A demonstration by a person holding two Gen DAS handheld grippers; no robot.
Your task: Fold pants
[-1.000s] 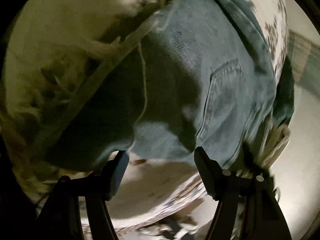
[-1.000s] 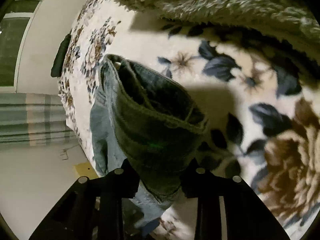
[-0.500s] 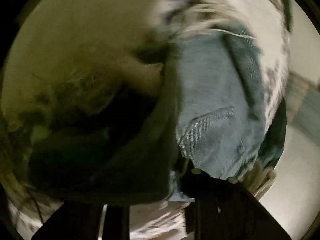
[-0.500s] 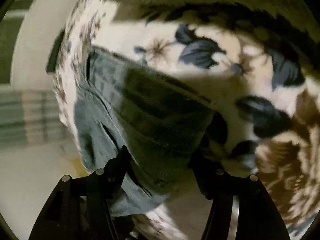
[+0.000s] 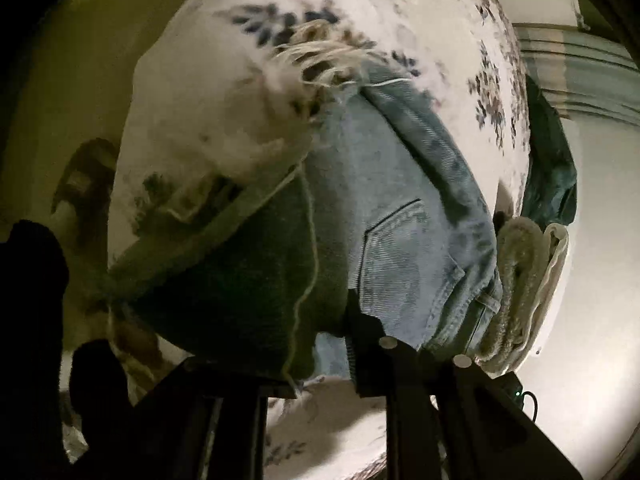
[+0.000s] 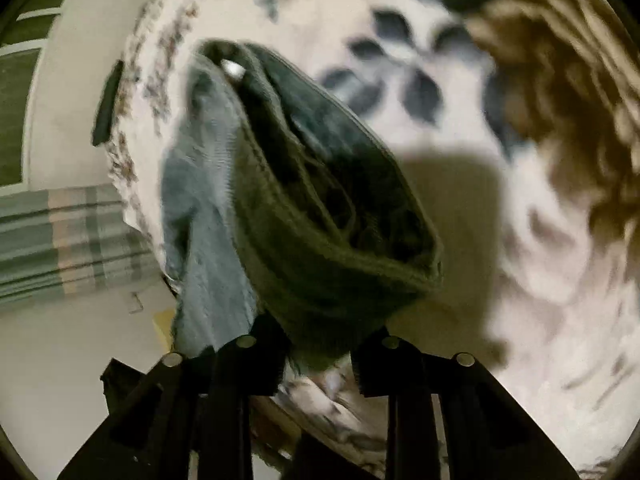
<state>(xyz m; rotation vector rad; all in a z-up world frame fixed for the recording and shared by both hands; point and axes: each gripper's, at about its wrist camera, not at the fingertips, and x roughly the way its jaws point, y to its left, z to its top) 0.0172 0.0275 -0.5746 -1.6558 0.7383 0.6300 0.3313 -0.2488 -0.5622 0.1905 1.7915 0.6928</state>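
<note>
The blue jeans lie on a floral bedspread, back pocket up, frayed hem at the far end. My left gripper is shut on a shadowed fold of the jeans and holds it raised; a loose thread hangs over it. In the right wrist view the jeans hang down the bed's side. My right gripper is shut on a dark bunched fold of them, lifted off the bedspread.
A folded fleece blanket and a dark green cloth lie at the bed's right edge. A striped curtain and pale floor show past the bed's left edge. A dark object lies on the floor.
My left gripper has closed on the jeans fold, which was loose between open fingers a second ago. Both grippers have lifted and carried the denim across the bed.
</note>
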